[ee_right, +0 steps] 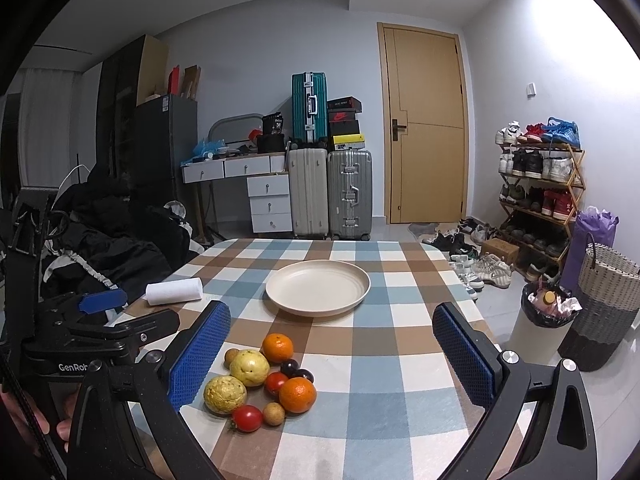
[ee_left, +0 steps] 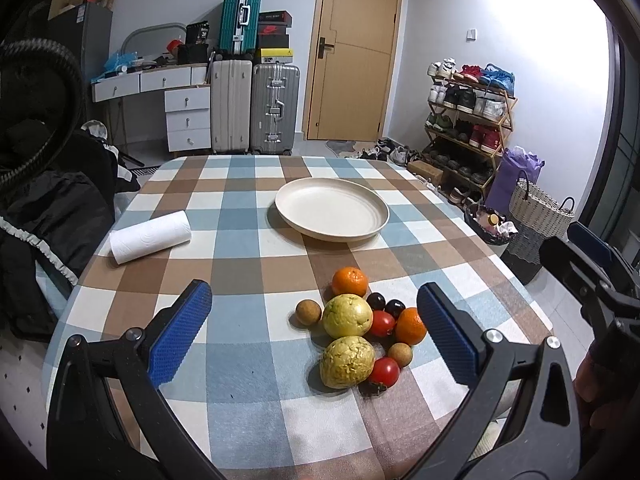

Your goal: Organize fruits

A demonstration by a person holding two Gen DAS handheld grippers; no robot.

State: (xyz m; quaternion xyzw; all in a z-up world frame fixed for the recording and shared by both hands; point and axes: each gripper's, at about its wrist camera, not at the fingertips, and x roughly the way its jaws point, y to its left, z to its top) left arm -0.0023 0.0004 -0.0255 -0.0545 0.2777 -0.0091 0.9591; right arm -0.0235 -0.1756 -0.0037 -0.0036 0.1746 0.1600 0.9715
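Left wrist view: the left gripper hovers low over the near edge of the bench, jaws spread wide and holding nothing. The right gripper hangs just beside it, equally released and empty.

Between the blue pads lies the fruit cluster, all pieces touching or nearly so: closest, a wrinkled yellow fruit with a cherry tomato against its right side; behind these a smooth yellow-green guava, a second tomato, two small brown longans, two dark plums and two oranges.

Farther back, well apart from the fruit, sits the empty cream plate; a paper towel roll lies off to the left.

Nothing looks sorted yet, so the first pick is probably the step in hand. An outer piece such as the far orange or the near wrinkled fruit seems the best start, since the jaws can straddle it without nudging neighbours. Round fruit may roll, so descend straight, centre it, close gently, lift clear, then carry it to the plate.
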